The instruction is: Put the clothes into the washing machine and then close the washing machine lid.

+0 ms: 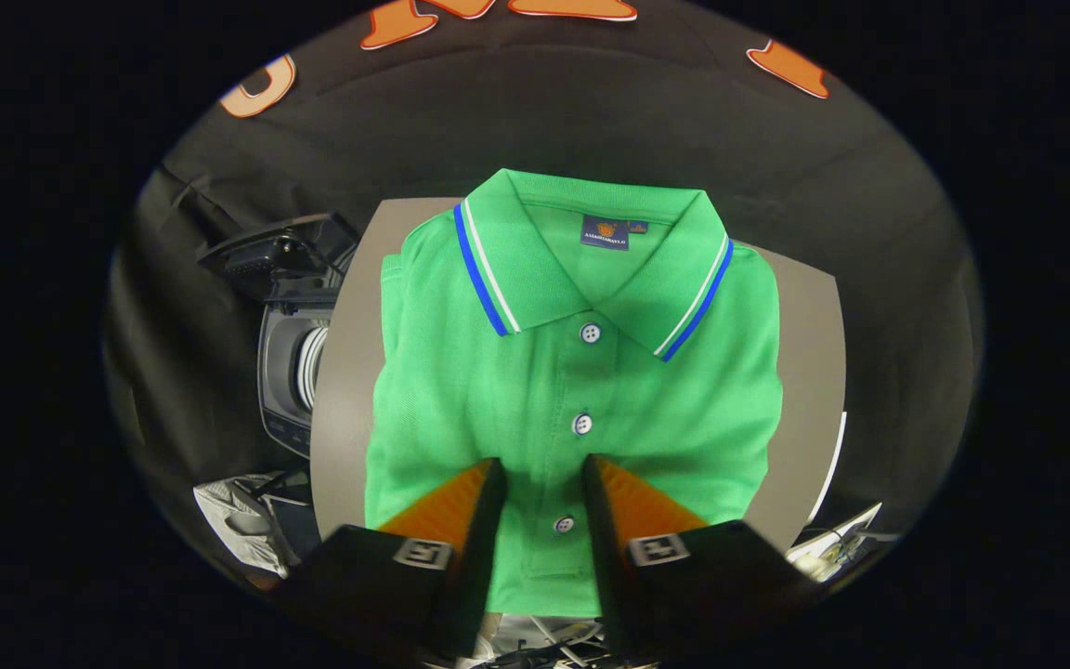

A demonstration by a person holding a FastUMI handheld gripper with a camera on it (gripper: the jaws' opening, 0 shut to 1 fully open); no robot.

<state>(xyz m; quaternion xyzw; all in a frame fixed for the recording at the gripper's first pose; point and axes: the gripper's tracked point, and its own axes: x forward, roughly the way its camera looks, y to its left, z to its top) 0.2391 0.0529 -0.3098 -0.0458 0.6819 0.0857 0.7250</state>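
A folded green polo shirt (581,372) lies on a grey table (804,372), the claw (542,478) spread over its lower placket. Beyond the fingers to the left, beside the table, stands a washing machine (289,372) against the black cloth wall (591,121).

Folded green polo shirt (572,372) covers most of grey table (804,372); bare strips either side. Gripper (542,474) fingers apart over shirt's lower placket, nothing between. Washing machine (293,362) off table's left edge, lid (275,246) raised.

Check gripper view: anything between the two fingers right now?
Yes. In the gripper view the open gripper straddles the green polo shirt: its button placket, lowest button included, lies between the fingers.
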